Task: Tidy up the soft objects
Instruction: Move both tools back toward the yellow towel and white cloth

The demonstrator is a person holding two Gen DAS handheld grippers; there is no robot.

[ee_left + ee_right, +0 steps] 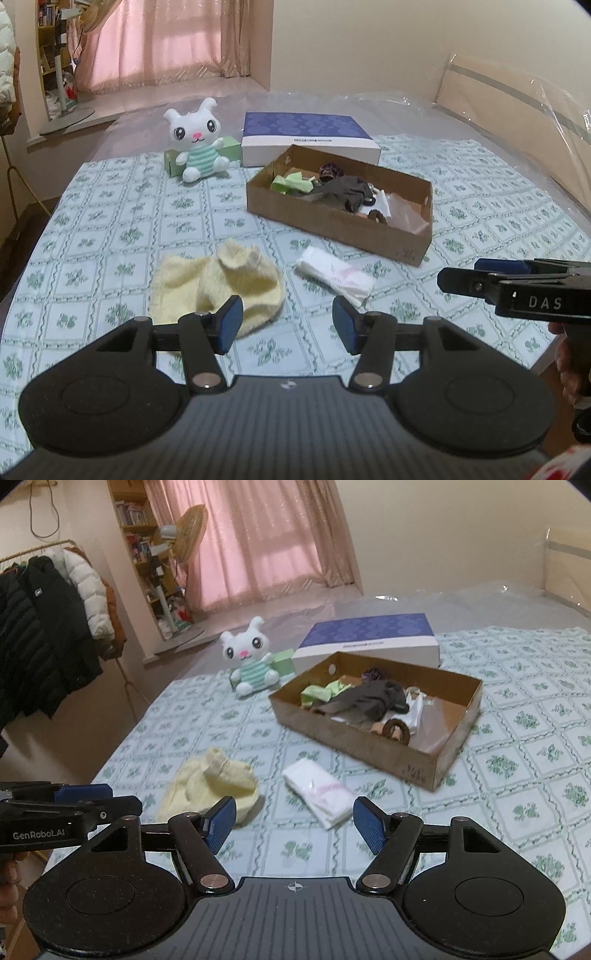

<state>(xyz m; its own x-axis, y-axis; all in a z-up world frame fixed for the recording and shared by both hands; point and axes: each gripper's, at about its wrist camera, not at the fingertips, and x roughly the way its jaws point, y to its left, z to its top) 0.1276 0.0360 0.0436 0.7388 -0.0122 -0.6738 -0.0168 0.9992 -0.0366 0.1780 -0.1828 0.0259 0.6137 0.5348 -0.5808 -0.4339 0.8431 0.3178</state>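
A crumpled yellow cloth (221, 280) (214, 782) and a folded white cloth (334, 275) (319, 792) lie on the patterned bedspread. Behind them a brown cardboard box (332, 225) (424, 768) holds a green cloth (291, 182), a dark garment (343, 190) (369, 699), hair ties and white pieces. A white plush bunny (197, 142) (251, 657) sits at the back left. My left gripper (288, 325) is open and empty just in front of the yellow cloth. My right gripper (293, 825) is open and empty in front of the white cloth.
A blue-and-white flat box (310, 140) (373, 638) lies behind the cardboard box. A green carton (229, 147) stands behind the bunny. Clear plastic covers the far mattress. A coat rack (48, 635), a fan and a bookshelf stand left of the bed.
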